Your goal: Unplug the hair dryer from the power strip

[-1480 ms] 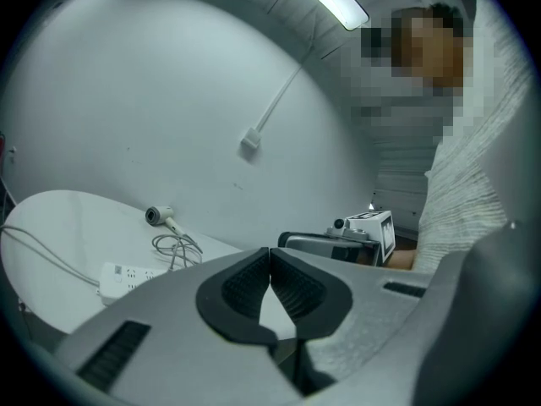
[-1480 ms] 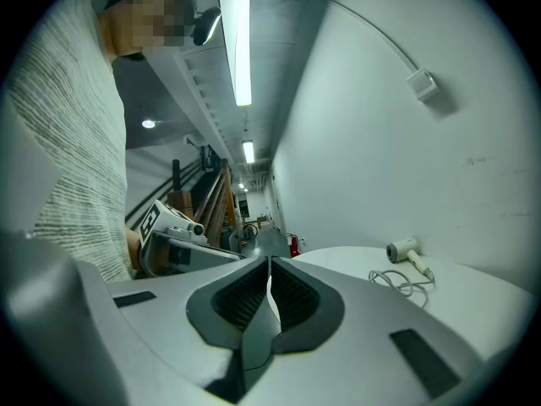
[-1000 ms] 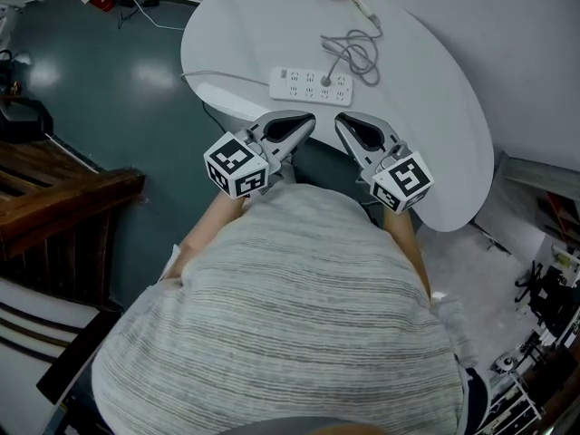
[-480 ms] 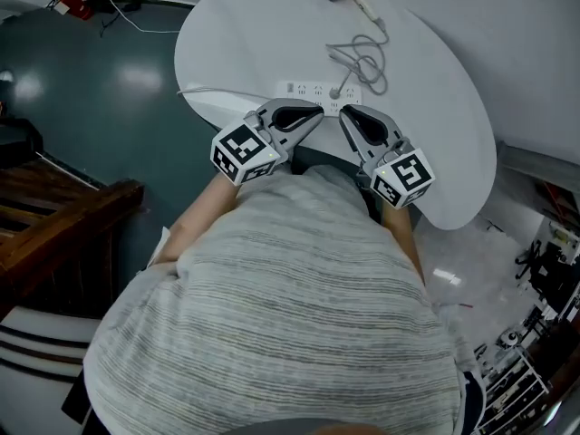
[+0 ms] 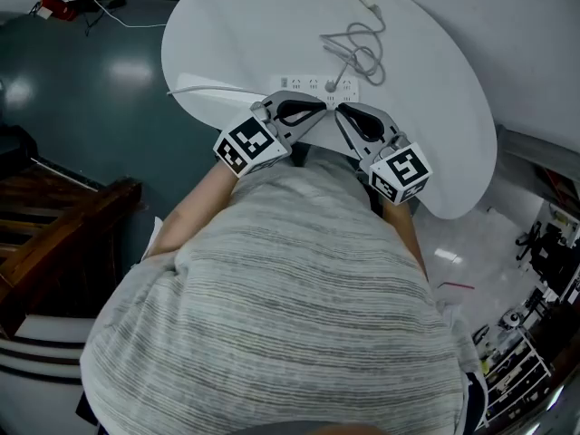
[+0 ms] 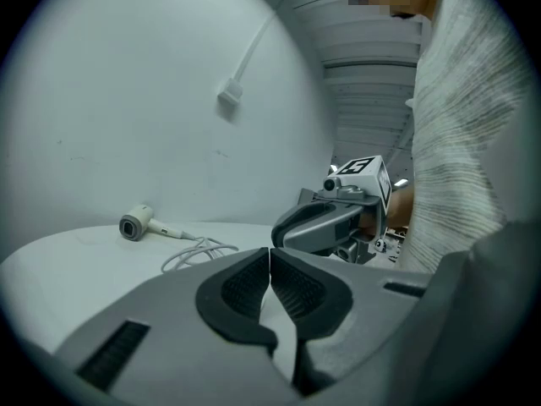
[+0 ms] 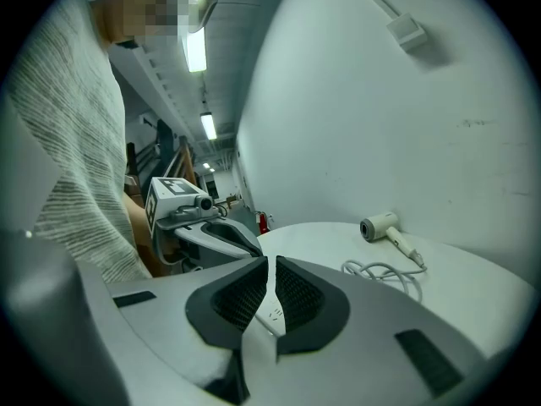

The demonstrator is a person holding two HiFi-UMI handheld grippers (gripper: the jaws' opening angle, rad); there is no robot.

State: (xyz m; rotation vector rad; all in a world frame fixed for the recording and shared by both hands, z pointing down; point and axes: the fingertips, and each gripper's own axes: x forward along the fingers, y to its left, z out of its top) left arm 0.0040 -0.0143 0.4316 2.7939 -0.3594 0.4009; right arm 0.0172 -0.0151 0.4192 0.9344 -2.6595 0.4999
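as both hands are angling down side by side, left gripper [image 5: 317,109] and right gripper [image 5: 341,110] are sitting closed, empty, power strip [image 5: 299,83] just beyond their tips.

Left tool [image 6: 269,267] and right tool [image 7: 270,282]: grey moulded shells, black ribbed pads [image 6: 241,286]. Behind each tool sits a white cube with black square markers: left cube [image 5: 247,143], right cube [image 5: 400,172]. Clothing: knit top [image 5: 290,315], fine grey-and-white stripes, short sleeves.
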